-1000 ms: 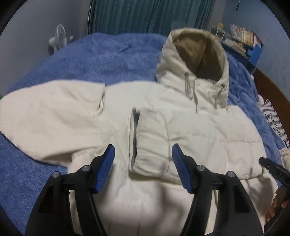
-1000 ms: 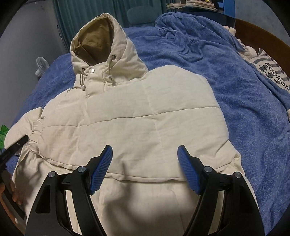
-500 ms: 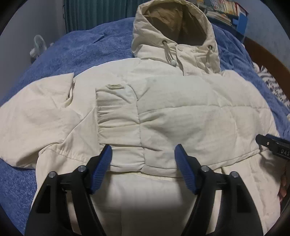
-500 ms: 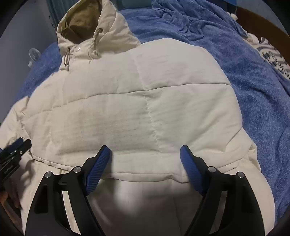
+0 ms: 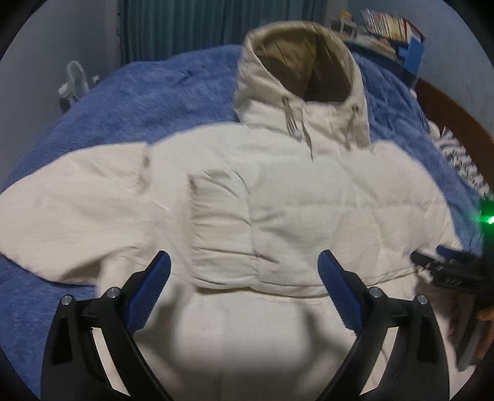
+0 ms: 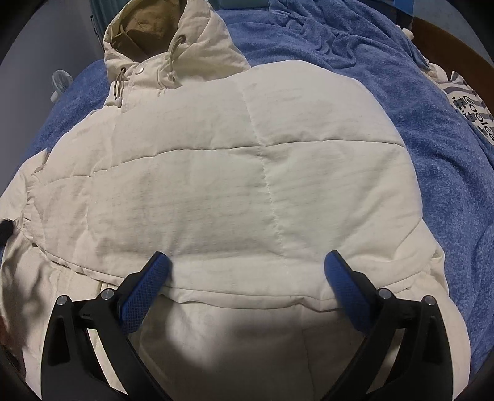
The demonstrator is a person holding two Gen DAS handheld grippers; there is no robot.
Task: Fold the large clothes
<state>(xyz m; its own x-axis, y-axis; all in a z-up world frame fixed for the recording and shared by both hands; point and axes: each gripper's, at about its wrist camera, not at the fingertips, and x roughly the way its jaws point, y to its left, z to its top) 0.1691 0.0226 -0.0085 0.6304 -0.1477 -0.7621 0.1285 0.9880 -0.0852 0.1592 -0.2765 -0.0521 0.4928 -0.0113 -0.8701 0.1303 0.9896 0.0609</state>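
From the left wrist camera, a cream puffer jacket (image 5: 296,216) lies spread on a blue blanket (image 5: 148,95) that covers the bed. Its hood (image 5: 302,71) sits at the far end, open towards us, showing a tan lining. One sleeve (image 5: 77,212) stretches out to the left across the blanket; the other is folded in over the chest, its ribbed cuff (image 5: 219,222) lying near the middle of the body. The left gripper (image 5: 244,277) hangs over the lower part of the jacket, its blue pads spread wide and the jaws opening, with nothing pinched between them. At the right edge the black tip of the right gripper (image 5: 444,271) shows beside the jacket's side, a green light glowing above it and part of a hand (image 5: 481,317) behind. Beyond the bed stand teal curtains (image 5: 185,27), a small white fan (image 5: 74,83) by the wall, and a shelf of books (image 5: 386,21). This view is somewhat blurred.

From the right wrist camera, the quilted panel of the folded sleeve fills most of the view, the hood at the top left with its drawcords (image 6: 174,58) and a snap visible. The right gripper (image 6: 247,277) is held just over the panel's lower hem, jaws opening wide and gripping nothing. The blanket runs off to the right, where a striped cloth with printed letters (image 6: 472,108) lies by the wooden bed frame (image 6: 447,37)
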